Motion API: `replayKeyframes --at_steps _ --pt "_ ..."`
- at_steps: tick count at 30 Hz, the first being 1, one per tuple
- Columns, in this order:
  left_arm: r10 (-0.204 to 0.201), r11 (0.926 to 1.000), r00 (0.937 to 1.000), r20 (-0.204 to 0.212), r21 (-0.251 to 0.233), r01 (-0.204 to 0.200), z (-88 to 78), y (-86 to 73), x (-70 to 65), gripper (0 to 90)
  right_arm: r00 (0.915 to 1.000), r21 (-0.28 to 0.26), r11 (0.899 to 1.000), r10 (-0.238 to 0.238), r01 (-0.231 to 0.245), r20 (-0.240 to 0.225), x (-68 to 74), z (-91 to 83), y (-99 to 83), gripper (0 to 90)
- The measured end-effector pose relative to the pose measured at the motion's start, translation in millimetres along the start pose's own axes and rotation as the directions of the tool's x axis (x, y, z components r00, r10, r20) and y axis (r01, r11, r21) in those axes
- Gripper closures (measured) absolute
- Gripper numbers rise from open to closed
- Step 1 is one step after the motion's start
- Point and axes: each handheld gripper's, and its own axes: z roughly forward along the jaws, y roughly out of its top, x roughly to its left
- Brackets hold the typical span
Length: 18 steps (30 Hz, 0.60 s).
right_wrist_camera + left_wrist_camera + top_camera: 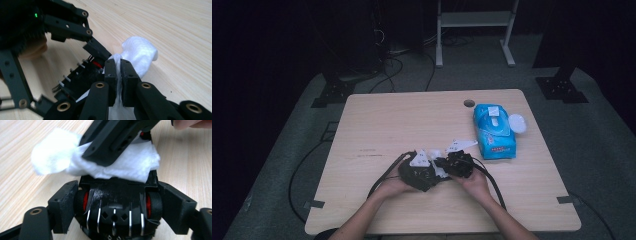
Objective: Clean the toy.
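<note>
My left gripper (117,195) is shut on a black toy car (115,207) with red wheel hubs and a row of metal pins, its pads pressing the car's two sides. A crumpled white wipe (52,157) lies across the far end of the car. My right gripper (119,72) is shut on that wipe (140,52) and reaches down over the car (82,77). In the high view both grippers, left (419,174) and right (457,162), meet near the table's front middle, with the wipe (435,154) between them.
A blue pack of wet wipes (494,131) with its white lid (517,123) flipped open lies at the right of the wooden table (387,115). A cable hole (469,103) sits near the far edge. Cables trail from both grippers toward the front edge.
</note>
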Motion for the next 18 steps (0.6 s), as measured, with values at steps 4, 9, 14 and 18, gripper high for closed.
replayKeyframes --at_steps 4,9,14,18 --pt "0.014 0.9998 0.9995 -0.028 0.016 -0.014 1.7 0.3 -2.7 23.4 0.9998 0.003 1.0 -0.018 0.018 0.011 2.6 -1.0 1.3 84.2" --pt "0.02 0.9998 0.9992 -0.036 0.008 -0.019 0.8 0.1 -1.8 23.5 0.9956 0.025 0.999 -0.026 0.023 0.09 -9.8 -10.6 -2.1 84.4" --pt "0.043 0.9991 0.9971 -0.063 0.008 -0.042 4.7 1.4 -6.6 23.5 0.9976 0.009 1.0 -0.006 0.005 0.069 -7.7 -10.3 0.1 84.3" --pt "0.037 0.9992 0.9969 -0.07 0.018 -0.036 3.4 -0.9 -5.7 23.4 0.9973 0.02 0.999 -0.051 0.05 0.052 4.3 4.5 6.0 84.3"
